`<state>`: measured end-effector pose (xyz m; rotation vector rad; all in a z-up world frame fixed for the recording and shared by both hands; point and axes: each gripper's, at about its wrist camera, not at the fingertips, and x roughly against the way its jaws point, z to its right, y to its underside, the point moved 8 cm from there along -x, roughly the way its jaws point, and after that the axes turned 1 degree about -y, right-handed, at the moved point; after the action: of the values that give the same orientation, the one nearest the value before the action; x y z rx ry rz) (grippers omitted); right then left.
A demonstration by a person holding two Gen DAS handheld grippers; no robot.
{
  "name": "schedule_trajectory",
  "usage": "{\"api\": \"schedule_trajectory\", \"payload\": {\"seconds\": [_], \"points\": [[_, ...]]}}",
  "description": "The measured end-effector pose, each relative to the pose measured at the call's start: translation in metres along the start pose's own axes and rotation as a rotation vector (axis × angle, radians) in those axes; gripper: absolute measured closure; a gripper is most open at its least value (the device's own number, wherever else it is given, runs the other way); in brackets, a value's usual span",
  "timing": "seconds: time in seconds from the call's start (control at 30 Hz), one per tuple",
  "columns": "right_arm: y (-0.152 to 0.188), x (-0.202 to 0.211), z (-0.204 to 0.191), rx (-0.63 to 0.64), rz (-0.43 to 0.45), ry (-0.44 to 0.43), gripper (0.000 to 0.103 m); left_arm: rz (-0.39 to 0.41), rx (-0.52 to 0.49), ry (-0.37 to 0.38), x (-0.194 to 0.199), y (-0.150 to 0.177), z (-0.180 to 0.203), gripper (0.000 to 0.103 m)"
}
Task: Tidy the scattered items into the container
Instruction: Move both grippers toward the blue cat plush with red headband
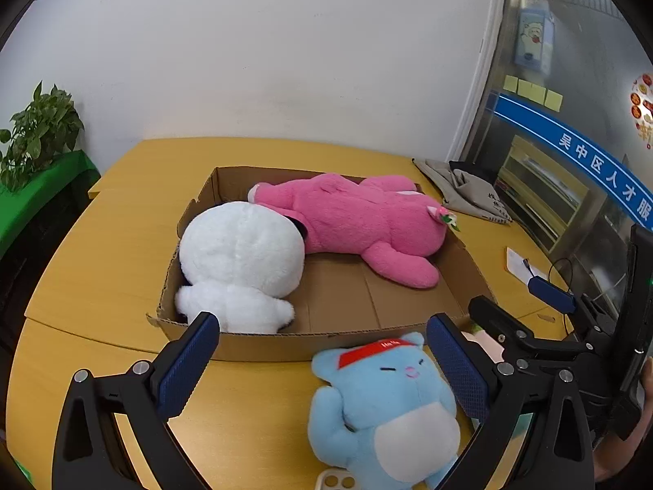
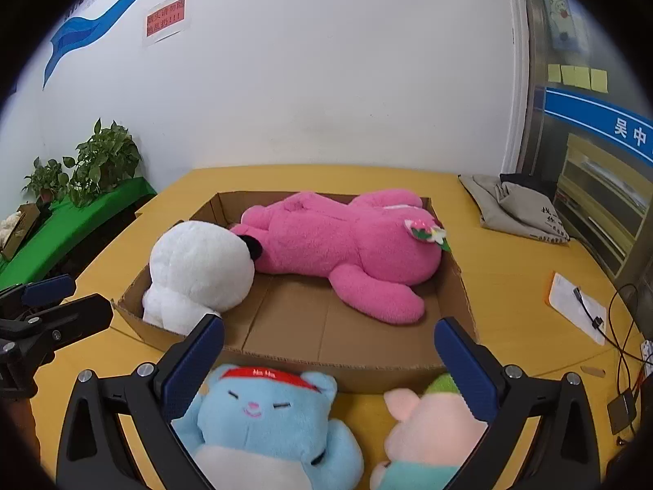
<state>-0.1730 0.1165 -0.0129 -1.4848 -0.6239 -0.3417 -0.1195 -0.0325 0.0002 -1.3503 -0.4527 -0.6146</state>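
A shallow cardboard box (image 1: 261, 345) (image 2: 379, 363) lies on the yellow table. Inside it a big pink plush (image 1: 359, 220) (image 2: 338, 241) stretches along the far side, and a white plush (image 1: 240, 261) (image 2: 196, 269) fills the left end. A blue plush with a red cap (image 1: 383, 404) (image 2: 261, 420) lies on the table in front of the box. Beside it is a pale pink plush (image 2: 428, 424). My left gripper (image 1: 324, 363) is open above the blue plush, holding nothing. My right gripper (image 2: 330, 367) is open above both table plushes, holding nothing.
A grey cloth bag (image 1: 469, 192) (image 2: 518, 208) lies at the table's far right. A white card and black cables (image 2: 579, 310) sit at the right edge. Potted plants (image 2: 102, 163) stand on a green shelf at left. A white phone case corner (image 1: 334, 482) shows near me.
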Motion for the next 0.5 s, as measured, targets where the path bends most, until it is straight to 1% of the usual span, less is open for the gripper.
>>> {"api": "schedule_trajectory", "payload": {"seconds": [0.17,0.5], "points": [[0.012,0.006,0.007,-0.016,-0.013,-0.004,0.000,0.002,-0.018,0.001,0.006,0.007,0.014,0.000],[0.020,0.015,0.007,-0.013,-0.015,-0.018,0.000,-0.007,-0.011,0.009,0.008,0.017,0.020,0.000]]}}
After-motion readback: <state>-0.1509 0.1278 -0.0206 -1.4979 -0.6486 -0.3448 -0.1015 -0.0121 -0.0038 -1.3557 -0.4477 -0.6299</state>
